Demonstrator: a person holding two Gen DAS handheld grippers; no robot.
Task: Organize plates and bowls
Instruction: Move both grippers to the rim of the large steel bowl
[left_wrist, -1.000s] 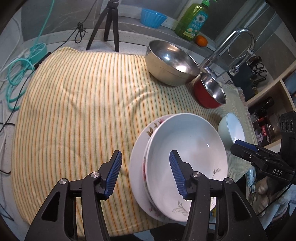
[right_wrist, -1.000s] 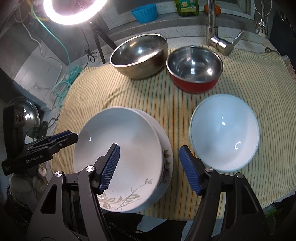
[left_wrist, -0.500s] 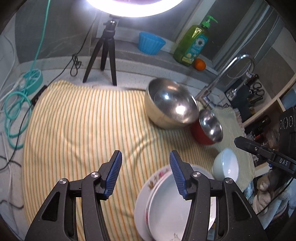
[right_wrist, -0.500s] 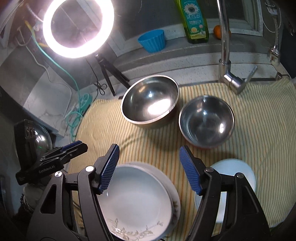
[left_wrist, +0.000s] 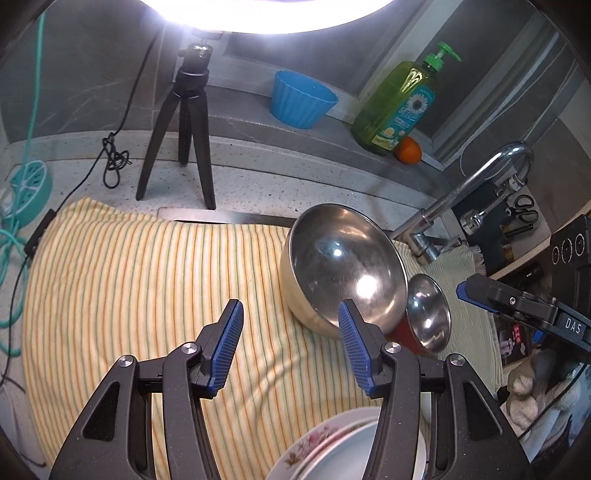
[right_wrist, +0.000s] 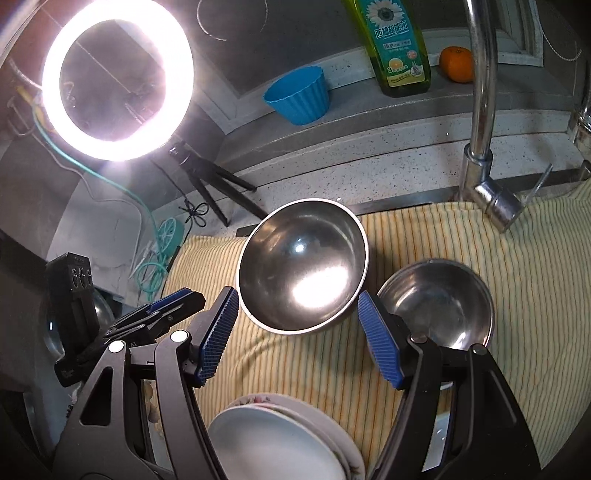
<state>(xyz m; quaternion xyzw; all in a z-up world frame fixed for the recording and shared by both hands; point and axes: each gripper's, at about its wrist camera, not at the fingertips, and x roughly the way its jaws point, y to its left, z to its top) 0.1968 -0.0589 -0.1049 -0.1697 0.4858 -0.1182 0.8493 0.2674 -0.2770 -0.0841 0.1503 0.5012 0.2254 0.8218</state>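
Observation:
A large steel bowl (left_wrist: 343, 266) sits on the striped towel (left_wrist: 147, 280), with a smaller red bowl with a steel inside (left_wrist: 428, 317) to its right. Both show in the right wrist view: the large bowl (right_wrist: 303, 266), the red bowl (right_wrist: 439, 306). White plates are stacked at the near edge (left_wrist: 332, 446), (right_wrist: 280, 435). My left gripper (left_wrist: 290, 328) is open and empty above the towel, left of the large bowl. My right gripper (right_wrist: 299, 325) is open and empty, above the near rim of the large bowl. The pale blue bowl is hidden.
A tripod (left_wrist: 184, 122) with a ring light (right_wrist: 114, 81) stands at the back left. A blue cup (left_wrist: 301, 98), a soap bottle (left_wrist: 399, 107) and an orange (left_wrist: 408, 149) sit on the ledge. A faucet (right_wrist: 484, 122) rises at the right.
Both grippers have pulled up and back from the plates, so the plates slid to the bottom edge of each view. Both stay open and empty. The pale blue bowl has left both views.

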